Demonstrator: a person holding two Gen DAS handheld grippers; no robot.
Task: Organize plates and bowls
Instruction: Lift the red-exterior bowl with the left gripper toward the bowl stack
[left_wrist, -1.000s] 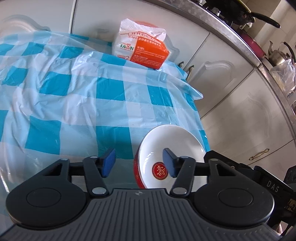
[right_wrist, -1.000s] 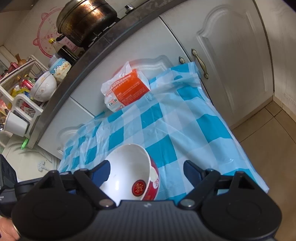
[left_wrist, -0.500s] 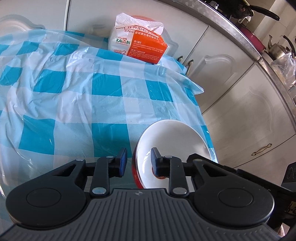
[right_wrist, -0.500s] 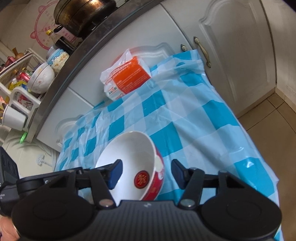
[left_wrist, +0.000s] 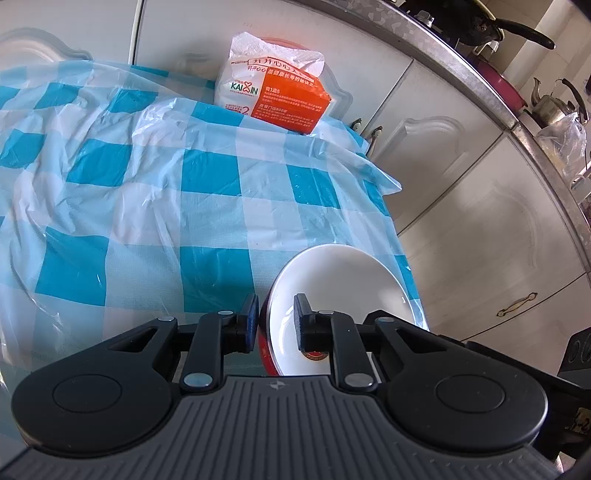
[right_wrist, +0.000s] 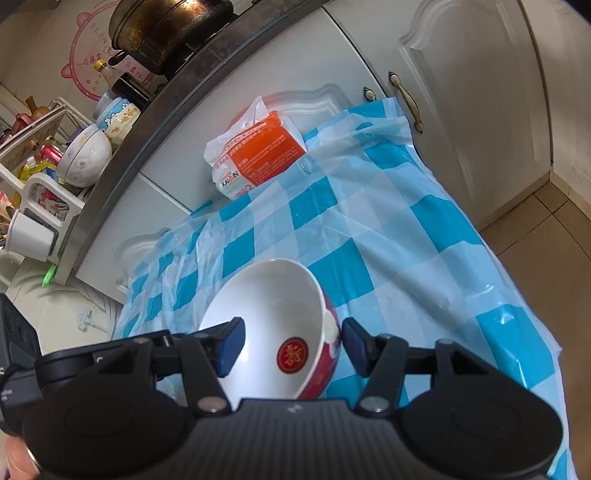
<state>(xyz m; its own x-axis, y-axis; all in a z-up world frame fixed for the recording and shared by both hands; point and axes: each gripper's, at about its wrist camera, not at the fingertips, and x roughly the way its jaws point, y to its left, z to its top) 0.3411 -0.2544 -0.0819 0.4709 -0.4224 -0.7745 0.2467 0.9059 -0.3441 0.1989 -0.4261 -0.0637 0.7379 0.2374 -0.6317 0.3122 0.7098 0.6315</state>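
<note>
A bowl (left_wrist: 340, 280), white inside and red outside with a red round emblem at its bottom, is tilted above the blue-and-white checked tablecloth (left_wrist: 147, 184). My left gripper (left_wrist: 275, 325) is shut on the bowl's near rim, one finger outside and one inside. In the right wrist view the same bowl (right_wrist: 269, 321) sits between the fingers of my right gripper (right_wrist: 290, 345). Those fingers stand apart around the bowl, and I cannot tell whether they touch it.
An orange-and-white tissue pack (left_wrist: 273, 92) lies at the far edge of the table against white cabinet doors (left_wrist: 461, 192). A counter above holds a dark pot (right_wrist: 162, 29), bowls (right_wrist: 85, 155) and a kettle (left_wrist: 550, 107). Tiled floor (right_wrist: 546, 236) lies right of the table.
My left gripper closed from wide open onto the bowl's rim. My right gripper's fingers narrowed around the bowl. The bowl has tilted up slightly.
</note>
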